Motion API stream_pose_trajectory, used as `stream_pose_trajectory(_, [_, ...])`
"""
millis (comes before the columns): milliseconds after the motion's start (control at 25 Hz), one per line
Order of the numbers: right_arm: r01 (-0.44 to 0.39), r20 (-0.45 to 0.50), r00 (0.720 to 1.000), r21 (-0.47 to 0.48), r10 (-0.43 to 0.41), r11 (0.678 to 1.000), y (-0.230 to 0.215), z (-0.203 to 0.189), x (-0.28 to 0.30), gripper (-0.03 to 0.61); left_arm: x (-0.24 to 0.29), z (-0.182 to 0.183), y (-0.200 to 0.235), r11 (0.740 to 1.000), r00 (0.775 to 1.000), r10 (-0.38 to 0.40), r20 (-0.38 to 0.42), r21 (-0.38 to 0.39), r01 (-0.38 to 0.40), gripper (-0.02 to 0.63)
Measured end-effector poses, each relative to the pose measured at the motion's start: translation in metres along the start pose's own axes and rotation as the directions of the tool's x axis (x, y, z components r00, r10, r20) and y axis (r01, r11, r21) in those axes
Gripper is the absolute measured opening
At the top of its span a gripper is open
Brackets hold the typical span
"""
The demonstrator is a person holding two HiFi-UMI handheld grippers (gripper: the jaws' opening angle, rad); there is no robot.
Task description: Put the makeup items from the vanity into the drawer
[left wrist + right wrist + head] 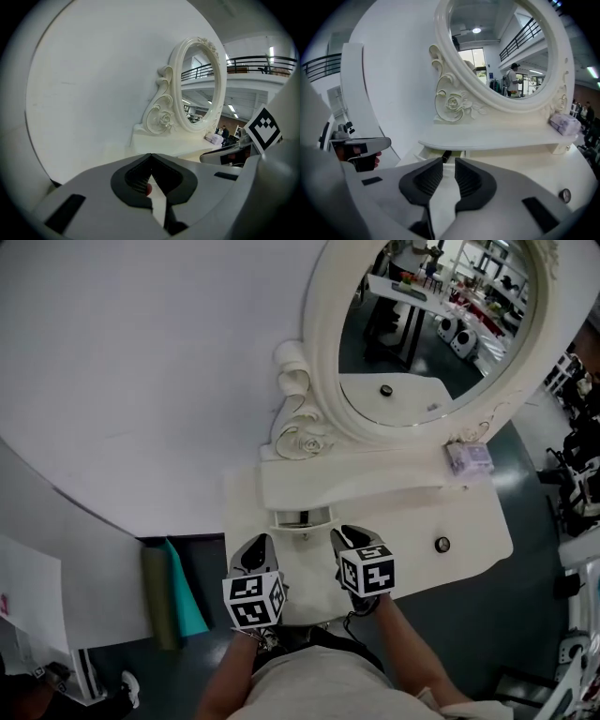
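Grey and black, my left hand-held gripper (150, 157) sits nearest, its jaws pressed together at the tips. A small reddish spot (148, 189) shows low in the gap, and I cannot tell what it is. My right hand-held gripper (449, 161) hangs just beside it, jaws a narrow slit apart with nothing between them. Both point over the front of the white table (473, 521).

Just past their tips, the drawer (302, 517) stands slightly open under a raised shelf (375, 479). A dark item (446, 155) lies inside it. Off to the right, a small round item (442, 544) rests on the table top, well apart from the drawer. Farther back, a pale lavender pack (469, 457) sits at the right end of the shelf. Behind that rises an oval mirror (323, 334) in a carved white frame, against a white wall (141, 362).
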State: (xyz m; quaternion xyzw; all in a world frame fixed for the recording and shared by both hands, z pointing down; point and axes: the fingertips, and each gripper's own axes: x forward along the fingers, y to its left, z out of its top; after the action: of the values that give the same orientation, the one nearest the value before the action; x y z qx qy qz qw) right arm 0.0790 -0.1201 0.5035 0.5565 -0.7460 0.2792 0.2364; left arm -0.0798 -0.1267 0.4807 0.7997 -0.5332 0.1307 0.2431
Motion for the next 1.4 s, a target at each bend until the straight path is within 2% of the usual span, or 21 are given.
stream_pose_trajectory(280, [0.119, 0.07, 0.989, 0.113, -0.127, 0.987, -0.03, -0.016, -0.033, 0.034, 0.008, 0.0, -0.025, 0.994, 0.996, -0.087, -0.02, 0.061, 0.088, 0.005])
stream_pose_trajectory(520, [0.131, 0.126, 0.979, 0.218, -0.161, 0.967, -0.04, -0.027, -0.054, 0.018, 0.009, 0.002, -0.037, 0.986, 0.992, -0.127, -0.027, 0.101, 0.129, 0.005])
stream_pose_trajectory(960, [0.131, 0.17, 0.969, 0.262, -0.179, 0.956, -0.043, -0.029, -0.065, 0.018, 0.009, -0.004, -0.049, 0.974, 0.982, -0.178, -0.054, 0.131, 0.184, 0.005])
stream_pose_trajectory(1080, [0.134, 0.167, 0.969, 0.264, -0.182, 0.955, -0.046, -0.031, -0.066, 0.018, 0.009, -0.007, -0.053, 0.972, 0.983, -0.174, -0.066, 0.148, 0.182, 0.005])
stream_pose_trajectory(1240, [0.144, 0.159, 0.968, 0.273, -0.192, 0.951, -0.052, -0.036, -0.07, 0.018, 0.012, -0.011, -0.055, 0.978, 0.985, -0.155, -0.073, 0.129, 0.163, 0.005])
stream_pose_trajectory(1400, [0.168, 0.143, 0.965, 0.297, -0.218, 0.94, -0.066, -0.047, -0.076, 0.018, 0.017, -0.014, -0.067, 0.974, 0.983, -0.168, -0.08, 0.141, 0.178, 0.005])
